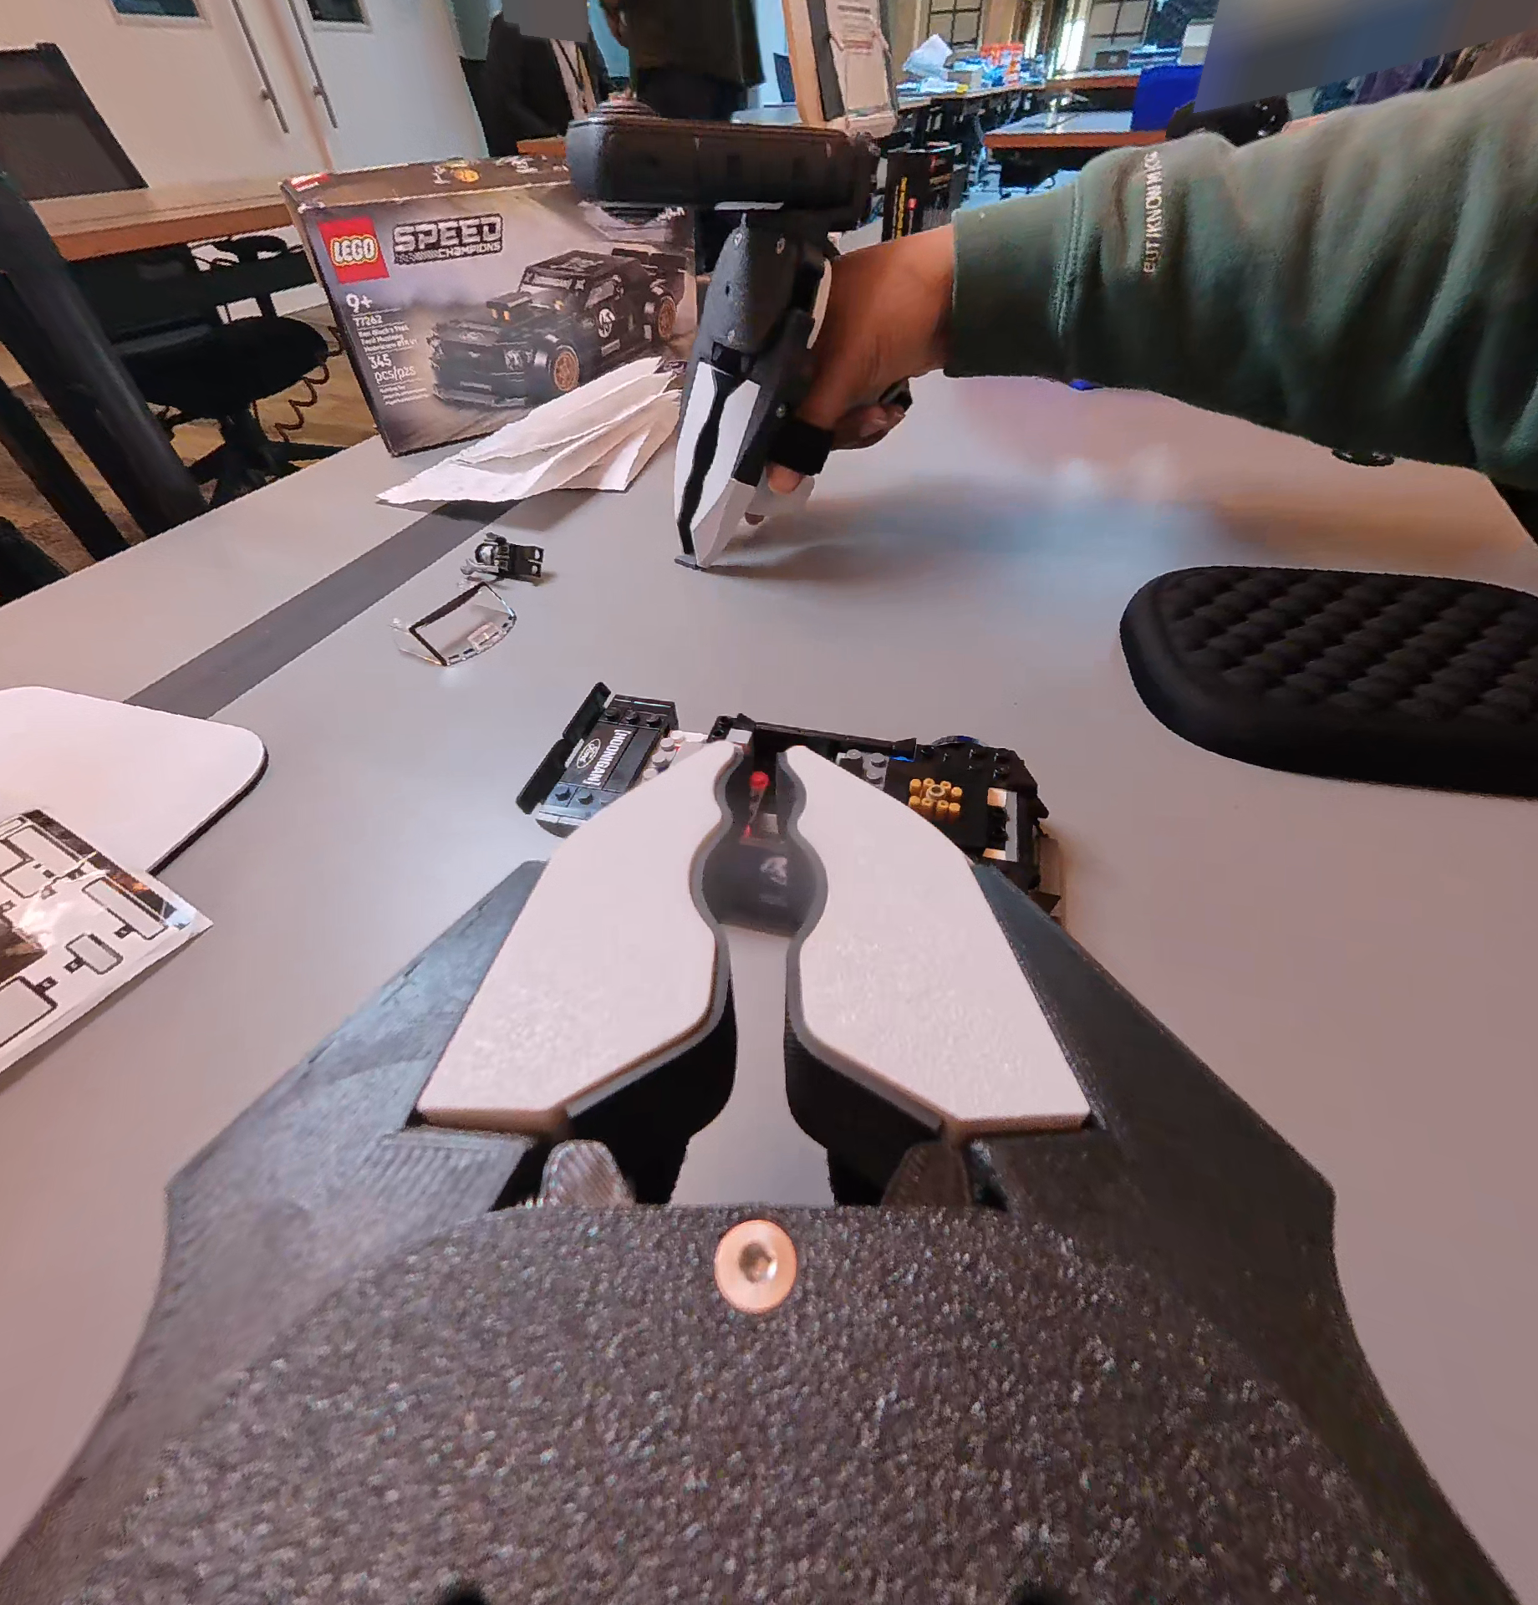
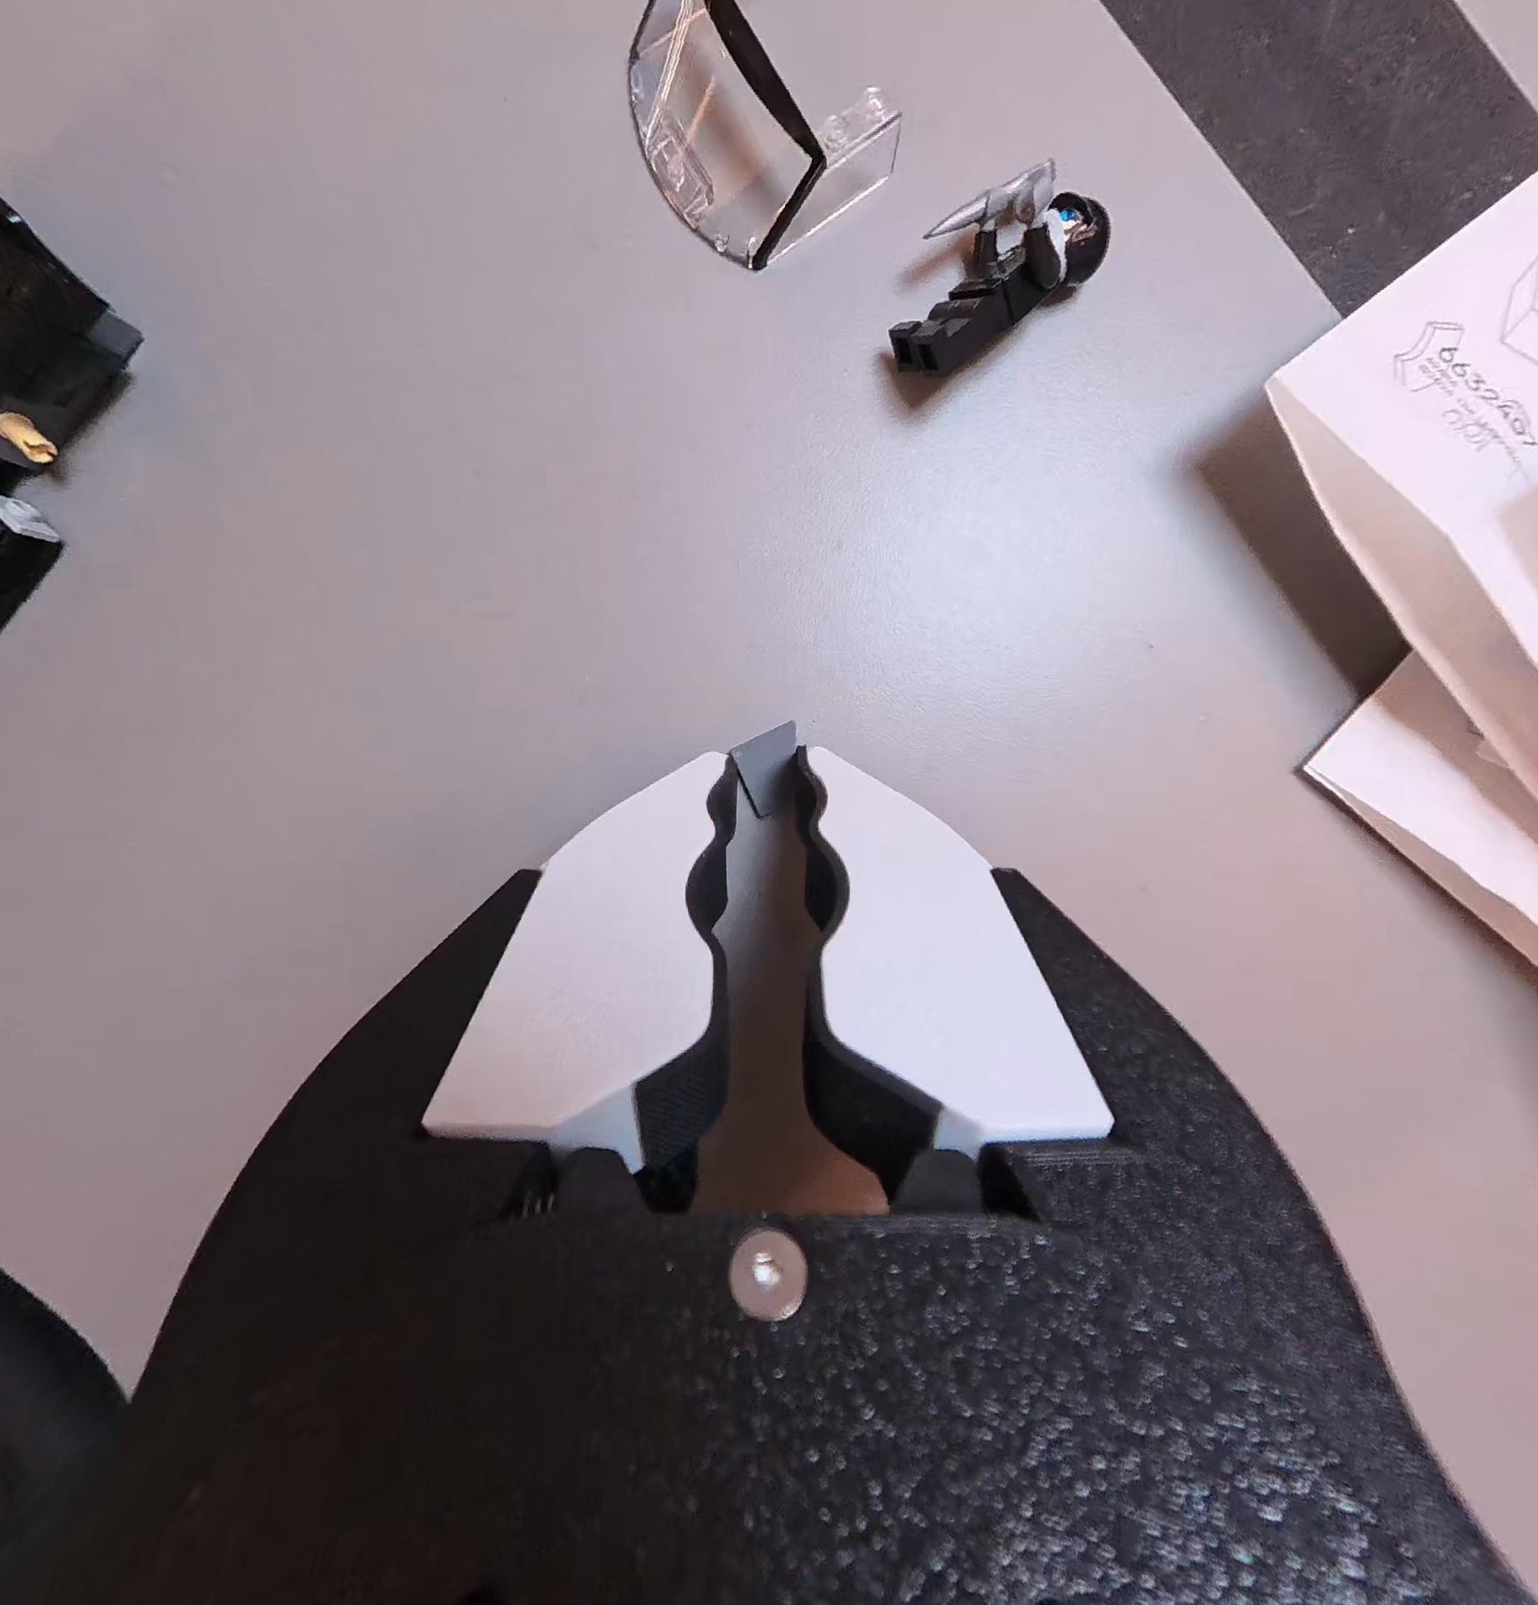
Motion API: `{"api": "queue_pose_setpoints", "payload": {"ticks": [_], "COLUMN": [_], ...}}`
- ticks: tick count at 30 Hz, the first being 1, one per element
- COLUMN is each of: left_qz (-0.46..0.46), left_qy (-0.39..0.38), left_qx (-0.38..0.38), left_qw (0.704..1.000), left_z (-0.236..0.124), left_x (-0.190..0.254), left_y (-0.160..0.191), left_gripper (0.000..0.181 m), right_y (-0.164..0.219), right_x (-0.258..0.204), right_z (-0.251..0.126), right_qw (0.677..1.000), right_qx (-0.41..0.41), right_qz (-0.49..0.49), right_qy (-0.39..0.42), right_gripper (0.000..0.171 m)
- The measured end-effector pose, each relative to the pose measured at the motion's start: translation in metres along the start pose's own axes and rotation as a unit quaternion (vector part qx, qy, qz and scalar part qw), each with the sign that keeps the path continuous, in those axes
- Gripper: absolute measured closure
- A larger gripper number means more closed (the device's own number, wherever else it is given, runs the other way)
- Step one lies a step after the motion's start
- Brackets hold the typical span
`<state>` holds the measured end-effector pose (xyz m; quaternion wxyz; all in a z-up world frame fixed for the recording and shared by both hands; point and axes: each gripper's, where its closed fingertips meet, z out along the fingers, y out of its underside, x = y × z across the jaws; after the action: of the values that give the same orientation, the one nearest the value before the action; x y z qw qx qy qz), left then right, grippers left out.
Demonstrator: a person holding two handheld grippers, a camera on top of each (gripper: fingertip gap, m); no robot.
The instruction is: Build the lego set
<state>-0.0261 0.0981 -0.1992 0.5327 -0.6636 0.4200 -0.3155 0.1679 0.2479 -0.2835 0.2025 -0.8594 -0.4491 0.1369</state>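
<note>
Left gripper (image 1: 761, 764) sits low over the half-built black car (image 1: 957, 799), its tips narrowed around the car's middle section and seemingly clamping it to the table (image 1: 1269, 999). Going by the open cabin and exposed studs, much of the build looks unfinished. Farther out, the clear windshield piece (image 1: 457, 625) and a small minifigure (image 1: 505, 556) lie loose, not yet fitted. Beyond them the right gripper (image 2: 770, 769) points steeply down, tips at the table, pinching a small grey piece (image 2: 765, 769). At the far edge stands the set's box (image 1: 488, 295).
</note>
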Motion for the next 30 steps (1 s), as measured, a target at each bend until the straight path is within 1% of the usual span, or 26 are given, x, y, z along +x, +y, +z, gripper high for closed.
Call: {"api": "queue_pose_setpoints", "payload": {"ticks": [3,6,11,15,18,21,30], "left_qz": [0.005,0.01,0.007,0.014,0.018,0.017,0.025], "left_qy": [0.004,0.005,0.014,0.02,0.018,0.016,0.021], "left_qx": [-0.003,-0.006,-0.012,-0.02,-0.023,-0.02,-0.024], "left_qw": [1.0,1.0,1.0,1.0,0.999,1.0,0.999], "left_z": [0.001,0.001,0.004,0.006,0.006,0.005,0.006], "left_x": [0.003,0.004,0.008,0.012,0.013,0.012,0.015], "left_y": [0.001,0.001,0.004,0.007,0.008,0.007,0.007], "left_gripper": [0.176,0.176,0.176,0.176,0.176,0.176,0.176], "right_y": [0.001,0.004,0.022,0.038,0.046,0.05,0.049], "right_x": [-0.016,-0.055,-0.135,-0.18,-0.199,-0.206,-0.207], "right_z": [0.0,-0.003,-0.012,-0.018,-0.02,-0.017,-0.014], "right_qw": [0.999,0.994,0.966,0.943,0.927,0.917,0.905], "right_qx": [-0.002,0.001,-0.014,-0.035,-0.044,-0.053,-0.069], "right_qz": [-0.03,-0.101,-0.232,-0.299,-0.337,-0.364,-0.387], "right_qy": [-0.013,-0.042,-0.111,-0.144,-0.156,-0.156,-0.162], "right_gripper": [0.159,0.159,0.159,0.159,0.159,0.159,0.159]}}
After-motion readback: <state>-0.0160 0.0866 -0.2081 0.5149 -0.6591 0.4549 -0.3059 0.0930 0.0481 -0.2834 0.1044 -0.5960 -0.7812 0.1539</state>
